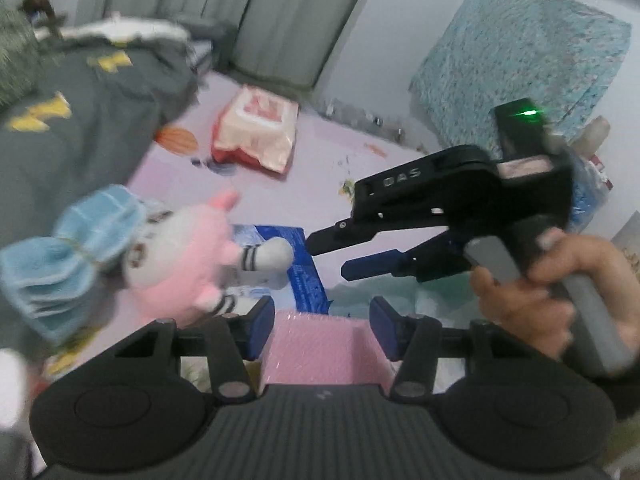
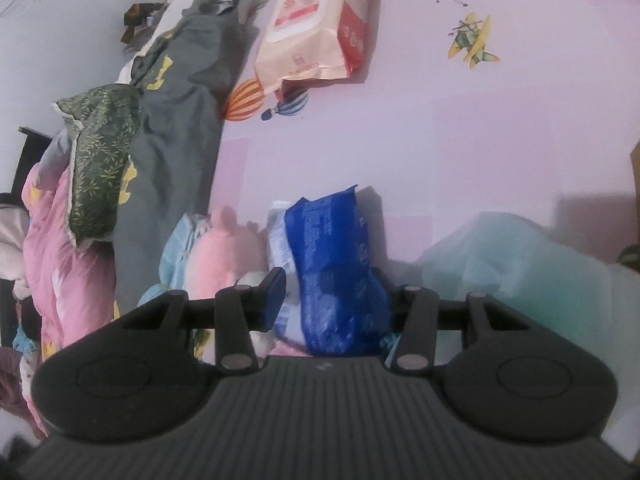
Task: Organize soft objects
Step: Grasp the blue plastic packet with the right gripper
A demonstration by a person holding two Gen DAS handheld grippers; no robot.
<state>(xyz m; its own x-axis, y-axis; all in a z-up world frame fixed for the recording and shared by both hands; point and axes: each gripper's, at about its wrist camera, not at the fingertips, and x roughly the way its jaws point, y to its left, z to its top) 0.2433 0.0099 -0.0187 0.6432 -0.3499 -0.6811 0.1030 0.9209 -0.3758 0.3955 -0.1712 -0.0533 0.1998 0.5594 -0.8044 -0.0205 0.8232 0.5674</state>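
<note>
In the left wrist view my left gripper (image 1: 323, 328) has a pink padded pack (image 1: 324, 348) filling the gap between its blue pads, which touch both its sides. A pink plush toy (image 1: 180, 264) in a pale blue frilled dress lies just left of it on the lilac sheet (image 1: 320, 152). A blue pack (image 1: 308, 276) lies ahead. My right gripper (image 1: 330, 257), held by a hand (image 1: 532, 292), reaches in from the right with a gap showing between its tips at the pack's edge. In the right wrist view the blue pack (image 2: 336, 264) lies between that gripper's (image 2: 332, 304) fingers, with the plush (image 2: 224, 248) to the left.
A red-and-white wipes pack (image 2: 316, 24) lies farther up the sheet. A grey duvet (image 2: 172, 152), a green patterned pillow (image 2: 100, 160) and a pink quilt (image 2: 68, 260) are heaped along the left. A pale teal bag (image 2: 500, 264) sits at the right. A teal blanket (image 1: 520, 52) leans on the wall.
</note>
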